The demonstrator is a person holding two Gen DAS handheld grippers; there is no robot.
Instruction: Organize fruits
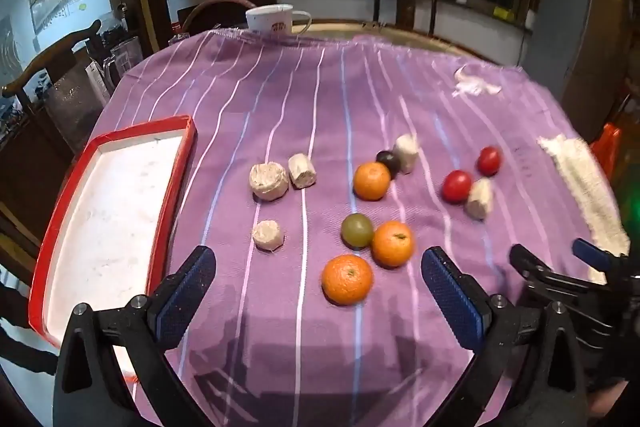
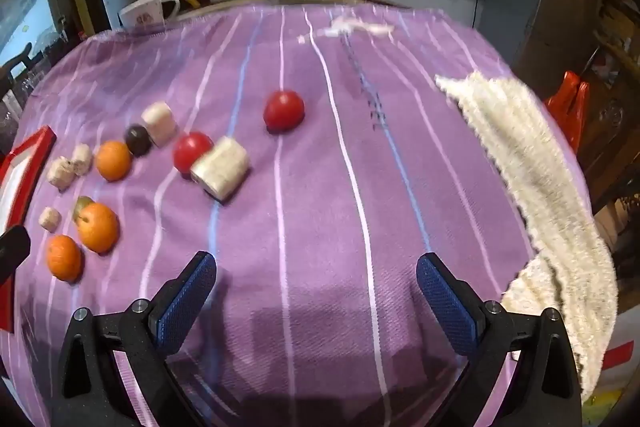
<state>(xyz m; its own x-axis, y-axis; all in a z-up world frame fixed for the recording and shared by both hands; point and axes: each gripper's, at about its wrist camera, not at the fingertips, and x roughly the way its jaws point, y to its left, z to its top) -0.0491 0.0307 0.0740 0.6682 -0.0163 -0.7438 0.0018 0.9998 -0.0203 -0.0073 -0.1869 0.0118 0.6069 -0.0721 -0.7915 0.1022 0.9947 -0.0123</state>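
Three oranges lie on the purple striped cloth: the nearest orange [image 1: 347, 279], one beside a green grape [image 1: 356, 230], and one [image 1: 371, 181] next to a dark grape [image 1: 388, 160]. Two red tomatoes [image 1: 456, 185] [image 1: 489, 160] lie to the right, also in the right wrist view [image 2: 283, 109]. A red-rimmed white tray [image 1: 112, 203] sits at the left. My left gripper [image 1: 318, 291] is open and empty, just before the nearest orange. My right gripper [image 2: 316, 291] is open and empty over bare cloth.
Several pale wrapped lumps [image 1: 268, 181] [image 2: 220, 167] lie among the fruit. A white towel [image 2: 532, 163] lies along the cloth's right edge. A white mug [image 1: 272, 19] stands at the far edge. Crumpled white paper [image 1: 474, 85] lies far right. Chairs stand around the table.
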